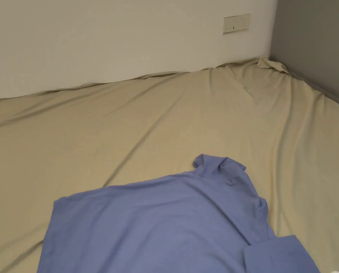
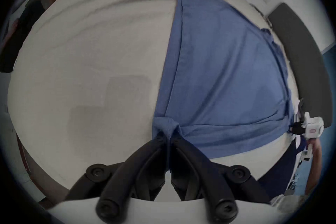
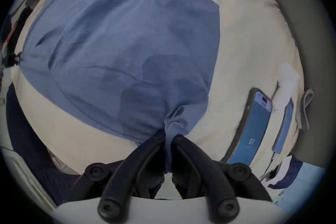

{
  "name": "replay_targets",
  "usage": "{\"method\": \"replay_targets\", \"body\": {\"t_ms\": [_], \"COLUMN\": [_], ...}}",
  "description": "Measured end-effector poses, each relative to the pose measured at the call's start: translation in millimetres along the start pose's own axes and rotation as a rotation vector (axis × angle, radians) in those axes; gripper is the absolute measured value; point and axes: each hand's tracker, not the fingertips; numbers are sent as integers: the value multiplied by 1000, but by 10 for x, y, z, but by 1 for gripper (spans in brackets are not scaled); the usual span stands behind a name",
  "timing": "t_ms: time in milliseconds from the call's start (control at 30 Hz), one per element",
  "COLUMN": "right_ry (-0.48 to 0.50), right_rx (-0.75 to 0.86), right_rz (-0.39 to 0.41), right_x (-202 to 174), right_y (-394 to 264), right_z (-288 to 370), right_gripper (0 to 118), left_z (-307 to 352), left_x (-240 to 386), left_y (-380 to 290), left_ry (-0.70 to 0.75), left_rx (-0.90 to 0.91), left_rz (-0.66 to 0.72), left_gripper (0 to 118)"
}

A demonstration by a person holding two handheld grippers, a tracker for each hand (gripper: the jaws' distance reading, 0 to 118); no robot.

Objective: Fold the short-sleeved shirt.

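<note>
On the bed [image 1: 165,117], covered by a beige sheet, one blue shirt [image 1: 172,220] lies spread out, collar end toward the wall and the hem end toward the person. Both grippers have hold of that near end. In the left gripper view, the left gripper [image 2: 168,137] has its jaws closed together with a bunched corner of cloth pinched between them; the shirt fans away from it, up and to the right. In the right gripper view, the right gripper [image 3: 168,136] is closed the same way on a gathered corner, the shirt spreading away up and to the left. The left gripper view also catches the right gripper at the far edge of the hem, so the two grips sit at opposite corners of the same edge, well apart, with the cloth taut between them.

The shirt's long axis runs away from both grippers toward the collar, so the next fold likely means carrying this near edge forward along that axis, both grippers equally placed for it. One sleeve [image 1: 278,254] lies flat at the near right.

Count: one shirt, two grippers, two phones [image 3: 254,124] beside each other on the sheet to the right of the shirt, and one wall socket plate [image 1: 236,23].
</note>
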Motion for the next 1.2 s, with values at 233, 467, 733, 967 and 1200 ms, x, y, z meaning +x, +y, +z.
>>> {"method": "replay_targets", "body": {"t_ms": [233, 467, 733, 967, 1200], "right_ry": [-19, 44, 95, 316, 237], "right_rx": [-12, 366, 827, 800, 787], "right_rz": [-24, -55, -245, -306, -227], "right_x": [9, 170, -411, -422, -1099], "right_y": [31, -46, 5, -58, -46], "right_z": [-78, 1001, 2086, 1335, 1549], "right_gripper": [6, 115, 61, 2, 2], "left_z": [-2, 897, 1486, 1152, 1198], "left_x": [81, 244, 1005, 1002, 816], "left_y": [-30, 192, 144, 115, 29], "left_ry": [32, -238, -306, -391, -215], "left_rx": [23, 296, 449, 400, 391], "left_rz": [-42, -29, -73, -4, 11], "left_gripper": [5, 118, 85, 0, 0]}}
